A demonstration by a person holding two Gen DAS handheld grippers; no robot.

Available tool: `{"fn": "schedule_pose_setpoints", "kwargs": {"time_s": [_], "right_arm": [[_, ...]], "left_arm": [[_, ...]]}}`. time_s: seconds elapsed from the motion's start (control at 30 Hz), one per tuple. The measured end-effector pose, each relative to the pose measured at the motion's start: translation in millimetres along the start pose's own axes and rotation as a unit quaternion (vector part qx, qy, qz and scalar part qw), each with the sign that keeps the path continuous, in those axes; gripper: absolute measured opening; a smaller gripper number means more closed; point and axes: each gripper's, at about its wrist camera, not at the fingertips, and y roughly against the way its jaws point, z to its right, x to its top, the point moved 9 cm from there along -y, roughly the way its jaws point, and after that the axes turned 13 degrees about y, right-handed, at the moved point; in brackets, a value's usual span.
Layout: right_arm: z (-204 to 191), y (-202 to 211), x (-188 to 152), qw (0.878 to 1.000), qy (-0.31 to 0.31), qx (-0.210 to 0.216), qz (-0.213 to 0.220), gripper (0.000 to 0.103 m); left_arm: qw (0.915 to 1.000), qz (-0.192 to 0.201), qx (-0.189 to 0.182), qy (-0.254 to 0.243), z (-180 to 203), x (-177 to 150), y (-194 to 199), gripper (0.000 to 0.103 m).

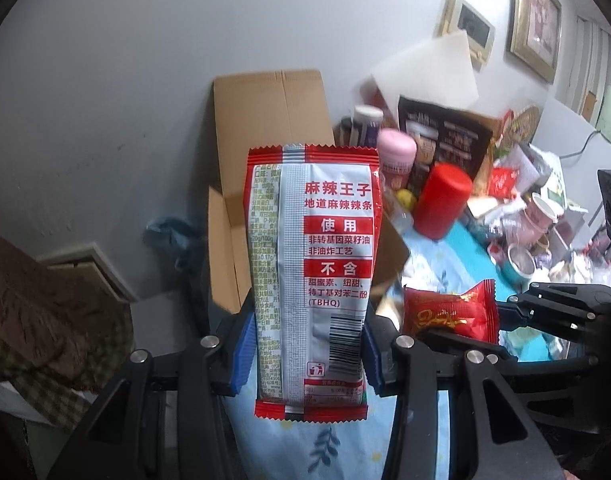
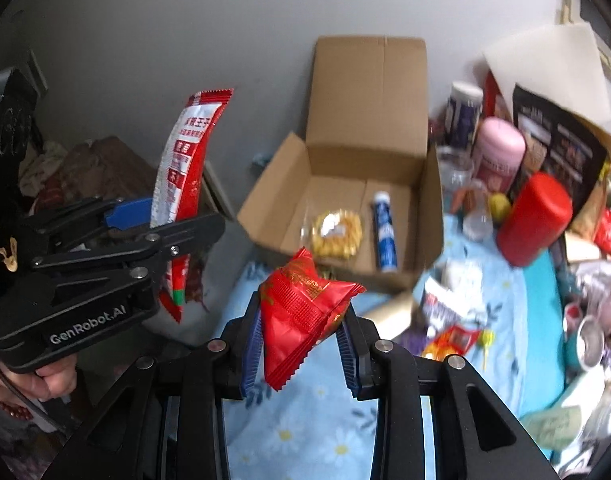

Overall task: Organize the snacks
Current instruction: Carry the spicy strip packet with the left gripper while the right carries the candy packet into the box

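While both packets hang above the flowered blue cloth [image 2: 313, 432], their printing faces the cameras. The long red-and-silver snack packet [image 1: 309, 280] reads 麻辣王子 and 地道麻辣辣条, with red panels 使用 and 不含, the letters (TBHQ), a barcode and a small bin symbol near its lower end. It stands upright in the left hand-held gripper [image 1: 305, 350], whose blue pads press its two long edges, clamped on it. From the right wrist view the body of this tool carries the words GenRobot.AI, and a person's hand [image 2: 51, 376] grips its handle. The right hand-held gripper [image 2: 301, 342] is clamped on a crumpled red packet [image 2: 301, 312] with gold print too blurred to read. Behind them the open cardboard box [image 2: 361, 92] holds a yellow snack bag [image 2: 337, 234] and a blue tube [image 2: 383, 236], side by side on its floor. Just right of the box stand a red canister [image 2: 533, 220] and a pink jar [image 2: 499, 152].
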Motion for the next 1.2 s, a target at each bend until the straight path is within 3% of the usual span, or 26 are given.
{"fn": "schedule_pose_setpoints", "kwargs": {"time_s": [0.3, 0.53, 1.2], "right_arm": [[31.3, -11.5, 50.7, 0.999, -0.007, -0.025, 0.026, 0.033], [63.1, -39.6, 74.6, 0.998, -0.025, -0.053, 0.021, 0.033], [122.3, -166.0, 74.1, 0.995, -0.042, -0.076, -0.045, 0.033]], "left_arm": [[0.9995, 0.029, -0.008, -0.007, -4.2, 57.4, -16.5, 0.044], [0.9995, 0.025, -0.015, -0.016, -6.0, 83.8, -53.5, 0.044], [0.9964, -0.075, 0.038, -0.010, -39.1, 71.8, -206.7, 0.044]]}}
